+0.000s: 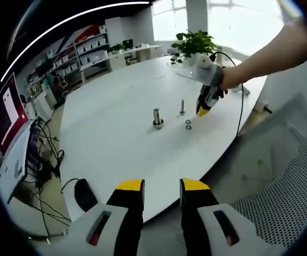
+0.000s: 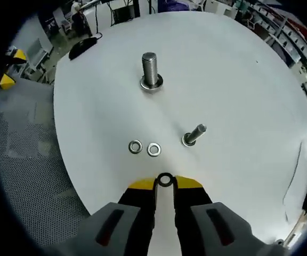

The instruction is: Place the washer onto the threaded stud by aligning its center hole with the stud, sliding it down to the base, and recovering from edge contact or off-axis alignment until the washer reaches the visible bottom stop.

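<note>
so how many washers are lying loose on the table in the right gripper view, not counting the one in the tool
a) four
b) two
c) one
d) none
b) two washers lie side by side on the white table between the tool and the studs, while a third washer sits pinched at the tips of the right tool.

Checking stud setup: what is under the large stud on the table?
A flat washer rings the large stud's base on the white table. The stud's own foot is covered.
</note>
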